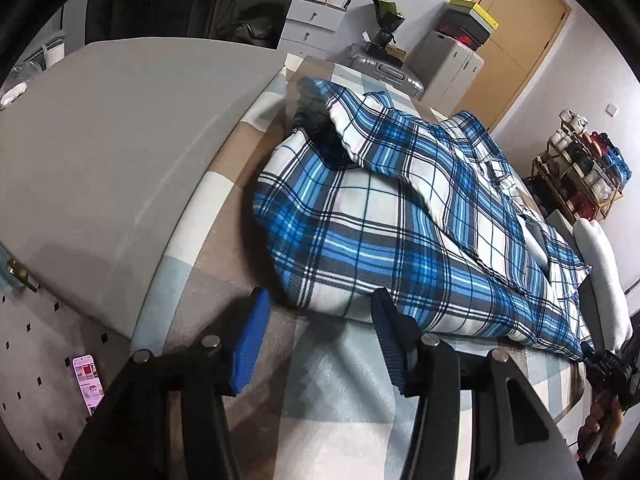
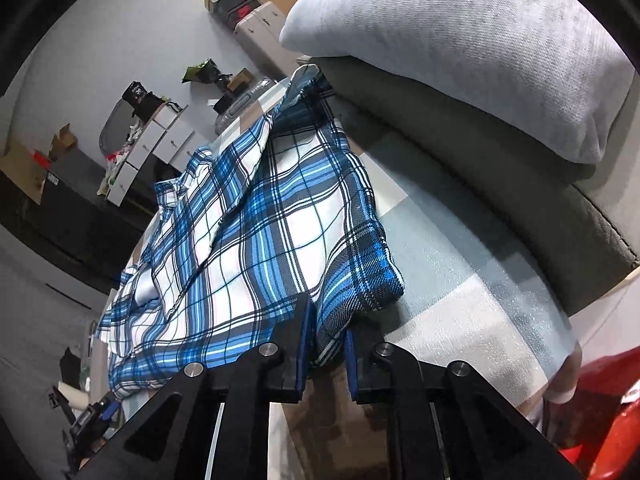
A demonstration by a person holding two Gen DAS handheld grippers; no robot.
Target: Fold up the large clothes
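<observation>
Plaid shirt (image 1: 380, 216) – soft, floppy.
My right claw (image 2: 326, 336) pinches its corner; left claw (image 1: 320, 320) hangs open – I'd grab the hem.

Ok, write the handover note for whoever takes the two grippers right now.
Left gripper: open, nothing between its blue pads, hovering just short of the near hem of the blue-and-white plaid flannel shirt.
Right gripper: jaws narrow, with the shirt's corner fold between them; whether the pads still press on it cannot be told.
Shirt lies on the pale checked bed cover, one side panel already folded over the middle. A grey pillow sits beside it.
Left to do: fold the remaining parts and tidy the edges.
</observation>
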